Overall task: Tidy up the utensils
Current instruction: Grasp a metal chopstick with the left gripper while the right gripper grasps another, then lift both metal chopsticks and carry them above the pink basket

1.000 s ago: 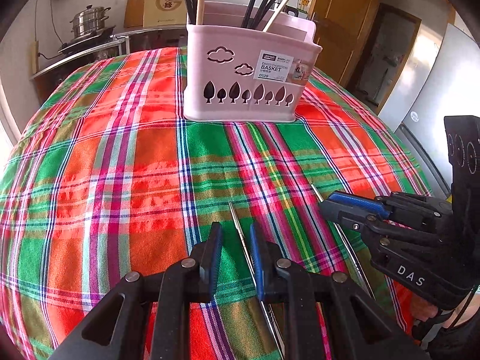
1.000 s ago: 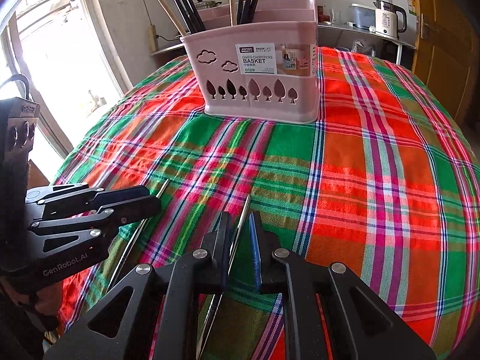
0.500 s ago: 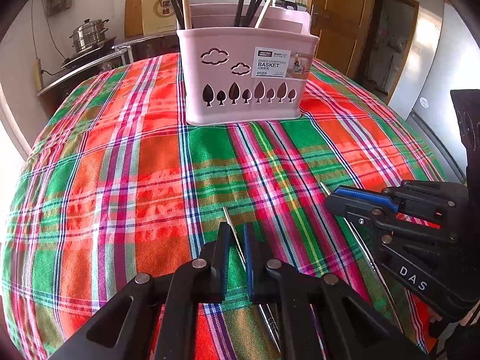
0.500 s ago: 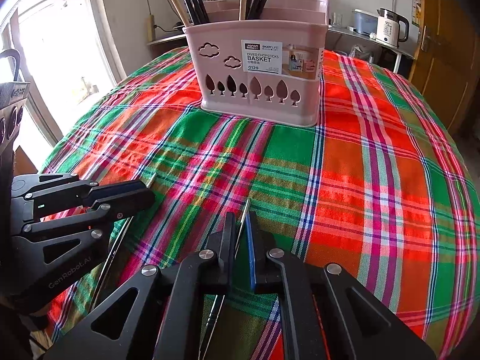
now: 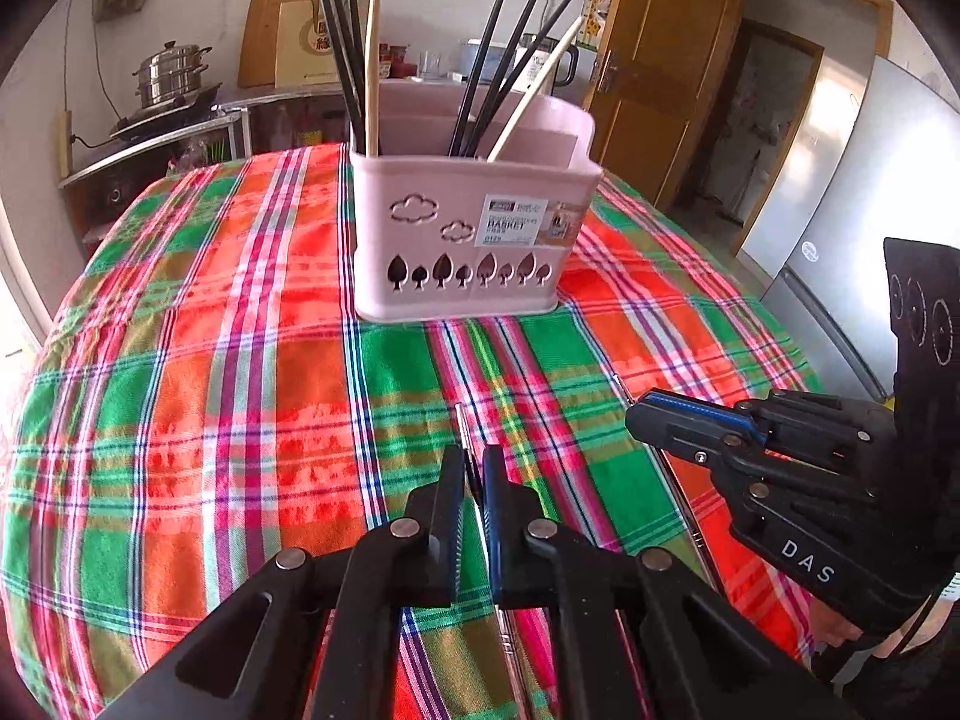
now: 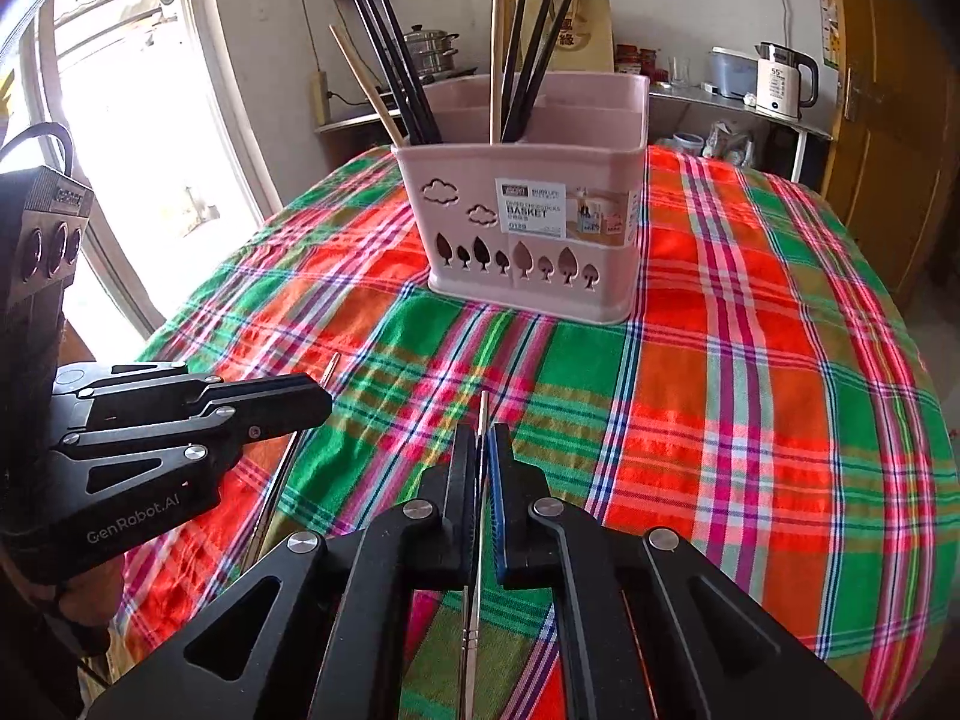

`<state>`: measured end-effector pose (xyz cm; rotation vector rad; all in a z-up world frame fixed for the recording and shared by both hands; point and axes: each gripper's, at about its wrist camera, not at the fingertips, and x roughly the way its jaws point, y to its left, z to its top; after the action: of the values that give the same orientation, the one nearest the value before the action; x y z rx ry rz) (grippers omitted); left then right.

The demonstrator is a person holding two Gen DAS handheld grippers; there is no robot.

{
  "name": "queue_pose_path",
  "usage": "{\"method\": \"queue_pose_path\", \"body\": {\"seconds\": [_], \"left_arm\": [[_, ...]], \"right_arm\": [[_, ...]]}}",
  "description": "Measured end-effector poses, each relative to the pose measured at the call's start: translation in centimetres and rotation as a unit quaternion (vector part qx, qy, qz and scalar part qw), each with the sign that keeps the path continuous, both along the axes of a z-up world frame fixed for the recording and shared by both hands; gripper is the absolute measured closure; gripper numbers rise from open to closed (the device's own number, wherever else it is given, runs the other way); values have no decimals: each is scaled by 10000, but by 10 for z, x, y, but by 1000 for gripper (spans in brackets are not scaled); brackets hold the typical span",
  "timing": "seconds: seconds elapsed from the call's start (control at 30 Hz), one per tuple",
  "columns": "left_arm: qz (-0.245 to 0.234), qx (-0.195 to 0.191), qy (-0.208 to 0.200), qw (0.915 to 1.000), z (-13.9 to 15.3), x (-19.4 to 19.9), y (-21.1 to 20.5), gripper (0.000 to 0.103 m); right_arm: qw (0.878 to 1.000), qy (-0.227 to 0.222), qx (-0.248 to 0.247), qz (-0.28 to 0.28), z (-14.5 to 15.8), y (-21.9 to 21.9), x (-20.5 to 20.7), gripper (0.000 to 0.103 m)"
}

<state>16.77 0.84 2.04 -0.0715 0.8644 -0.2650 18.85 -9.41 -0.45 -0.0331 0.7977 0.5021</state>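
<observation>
My left gripper has a thin metal chopstick between its pads, its jaws closing the last bit onto it. The right gripper likewise closes tight on a second metal chopstick. Both chopsticks point toward the pink chopstick basket, which stands upright on the plaid tablecloth and holds several black and wooden chopsticks. From the left wrist, the right gripper shows on the right. In the right wrist view the left gripper sits at the left, and the basket is ahead.
The round table drops away at its edges on all sides. Behind it are a steel pot on a stove, a kettle on a shelf, a wooden door, a fridge and a bright window.
Both grippers narrowed from a small gap to a tight pinch on their chopsticks and rose above the cloth. The basket now sits lower in both views.
</observation>
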Motion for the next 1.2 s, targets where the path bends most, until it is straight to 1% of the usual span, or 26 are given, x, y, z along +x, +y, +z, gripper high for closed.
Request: {"method": "queue_pose_path", "body": {"seconds": [0.27, 0.5, 0.67, 0.93, 1.0, 1.2], "left_arm": [[-68, -43, -600, 9982, 57, -4, 3, 99], [-67, -117, -881, 9960, 84, -6, 9, 99], [-57, -230, -954, 9952, 90, -9, 14, 99], [-56, -314, -878, 9956, 83, -18, 19, 99], [-47, -277, -869, 9958, 83, -19, 19, 99], [-23, -352, -870, 9956, 89, -17, 23, 99]], "right_arm": [[9983, -505, 273, -126, 44, -16, -5, 99], [9950, -879, 430, -206, 73, -23, -8, 99], [9938, -973, 479, -226, 80, -27, -12, 99], [9945, -918, 463, -222, 77, -30, -15, 99], [9945, -928, 448, -208, 78, -29, -16, 99], [9936, -993, 507, -188, 85, -29, -15, 99]]}}
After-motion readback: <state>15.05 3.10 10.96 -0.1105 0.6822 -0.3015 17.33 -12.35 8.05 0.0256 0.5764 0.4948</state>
